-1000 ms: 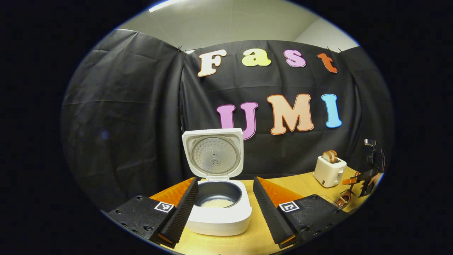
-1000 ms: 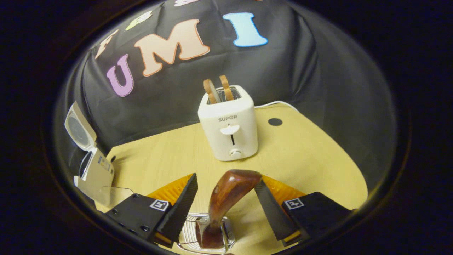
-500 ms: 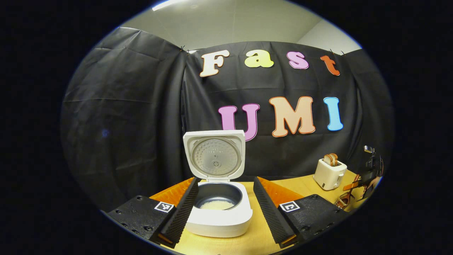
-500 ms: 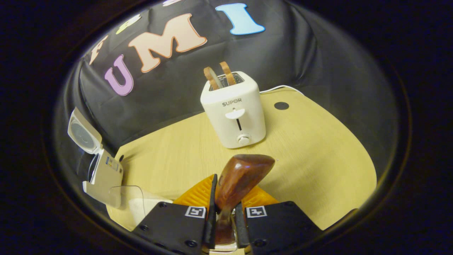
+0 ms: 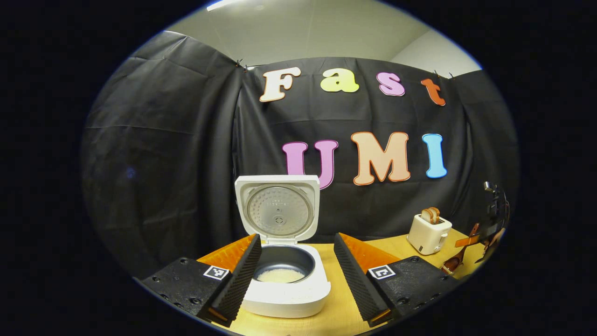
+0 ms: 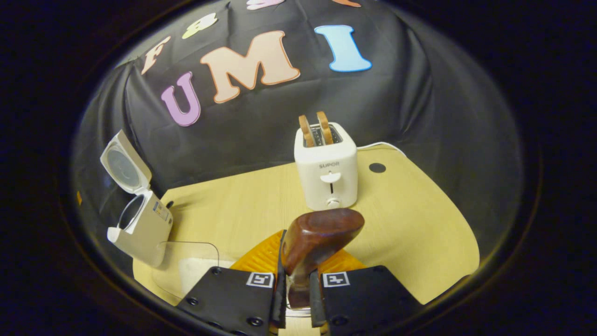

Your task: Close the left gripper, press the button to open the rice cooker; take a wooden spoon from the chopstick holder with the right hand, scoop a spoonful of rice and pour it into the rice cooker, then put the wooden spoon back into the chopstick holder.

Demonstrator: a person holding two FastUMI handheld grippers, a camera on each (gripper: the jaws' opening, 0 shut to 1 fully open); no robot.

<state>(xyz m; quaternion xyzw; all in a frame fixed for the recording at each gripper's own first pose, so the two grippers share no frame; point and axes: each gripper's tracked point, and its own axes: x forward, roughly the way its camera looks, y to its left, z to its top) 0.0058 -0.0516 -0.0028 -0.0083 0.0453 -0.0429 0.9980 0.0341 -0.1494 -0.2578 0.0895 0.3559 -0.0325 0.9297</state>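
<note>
The white rice cooker [image 5: 284, 289] stands open in the left gripper view, lid [image 5: 278, 213] upright, with some rice in its dark pot [image 5: 280, 276]. My left gripper [image 5: 295, 275] is open, its fingers either side of the cooker and short of it. In the right gripper view my right gripper [image 6: 296, 298] is shut on the handle of the dark wooden spoon [image 6: 319, 231], which rises between the fingers; the bowl end is hidden below. Far right in the left gripper view, the right gripper [image 5: 487, 231] holds the spoon [image 5: 461, 254] above the wire chopstick holder [image 5: 447, 268].
A white toaster [image 6: 326, 170] with two bread slices stands on the wooden table [image 6: 419, 219] ahead of the right gripper. A clear container [image 6: 189, 266] holding rice sits beside the cooker [image 6: 142, 228] at the left. The black cloth wall lies behind.
The right gripper went from open around the spoon handle to shut on it, then rose with it. The left gripper stayed open and drew back slightly from the cooker.
</note>
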